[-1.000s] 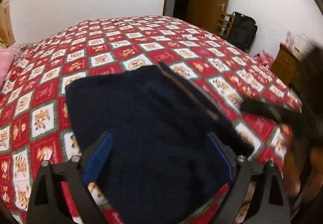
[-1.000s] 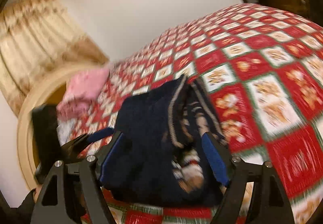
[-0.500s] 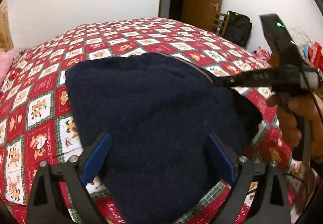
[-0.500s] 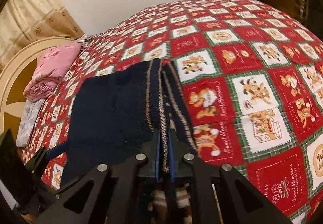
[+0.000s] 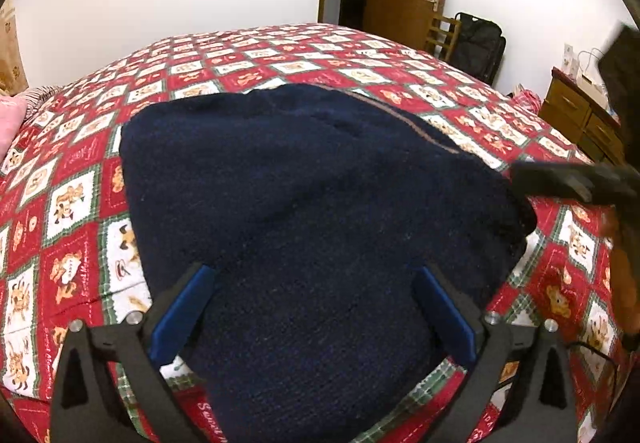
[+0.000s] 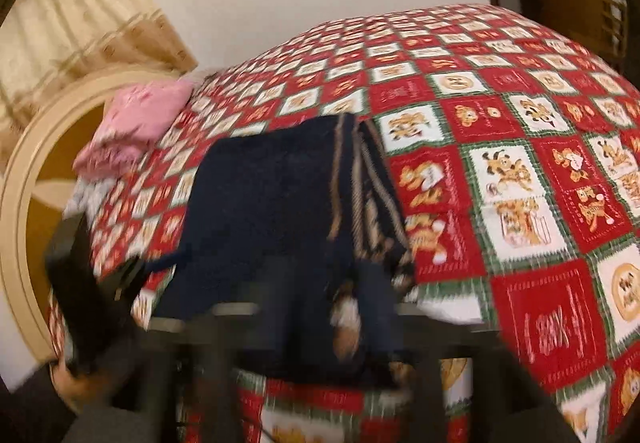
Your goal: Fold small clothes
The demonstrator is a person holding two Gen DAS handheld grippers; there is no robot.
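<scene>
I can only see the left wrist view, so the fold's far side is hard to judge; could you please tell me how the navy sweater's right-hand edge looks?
Observer: In the right wrist view, the navy sweater shows several tan-striped trims lying side by side along that edge.
Operator: Thank you. Is the right gripper on them?
Observer: It is blurred, but the right gripper has its jaws opening, with the striped edge between them.
Operator: Anything else on the bed?
Observer: A folded pink cloth lies by a curved cream headboard.
</scene>
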